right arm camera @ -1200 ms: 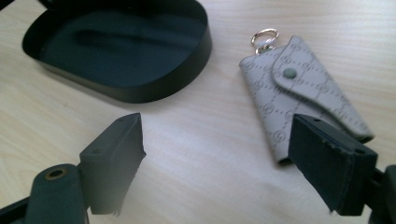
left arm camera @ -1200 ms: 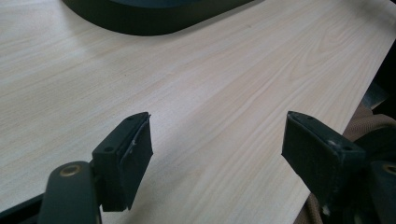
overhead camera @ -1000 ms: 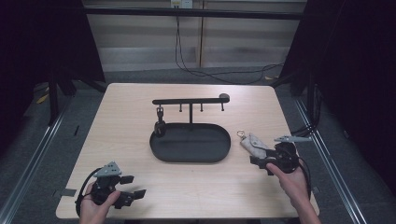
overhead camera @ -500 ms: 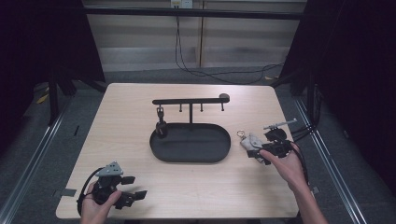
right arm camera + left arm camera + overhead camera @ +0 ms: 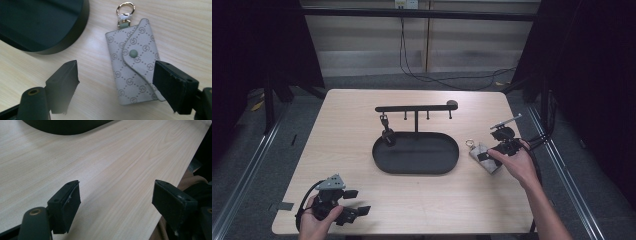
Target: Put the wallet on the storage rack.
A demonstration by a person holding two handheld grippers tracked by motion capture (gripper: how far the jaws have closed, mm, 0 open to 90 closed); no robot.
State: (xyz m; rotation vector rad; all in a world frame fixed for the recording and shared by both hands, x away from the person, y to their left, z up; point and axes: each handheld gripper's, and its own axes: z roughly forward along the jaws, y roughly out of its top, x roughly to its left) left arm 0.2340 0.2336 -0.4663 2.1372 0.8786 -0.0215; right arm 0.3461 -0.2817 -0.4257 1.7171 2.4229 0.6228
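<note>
Grey patterned leather, the key pouch (image 5: 135, 72) is lying flat on the desk (image 5: 362, 120), just right of the black oval tray (image 5: 384, 162), with its gold ring (image 5: 125, 8) pointing toward the far side and its snap flap closed. The right gripper (image 5: 493, 151) is hovering over it with its fingers (image 5: 62, 85) spread and pressing on nothing; its jaws have just been opening again after a brief closing, and the pouch is sitting between them, nearer the one finger (image 5: 175, 85) that is already overlapping its edge. That lopsided approach is looking like the main risk: if the fingers are closing from here, the nearer one is likely to be pushing the pouch sideways across the smooth wood before the other arrives, so it may be spinning or sliding toward the tray wall instead of being clamped. Because the pouch is thin and lying flat, the fingers may also be scraping over its top and pinching only the flap, which could be popping the snap open. A weak grip would be letting it droop and slip on the way to the hook rack (image 5: 417, 107) above the tray. The left gripper (image 5: 354, 214) is resting at the near left corner, fingers (image 5: 66, 207) wide apart and empty.
</note>
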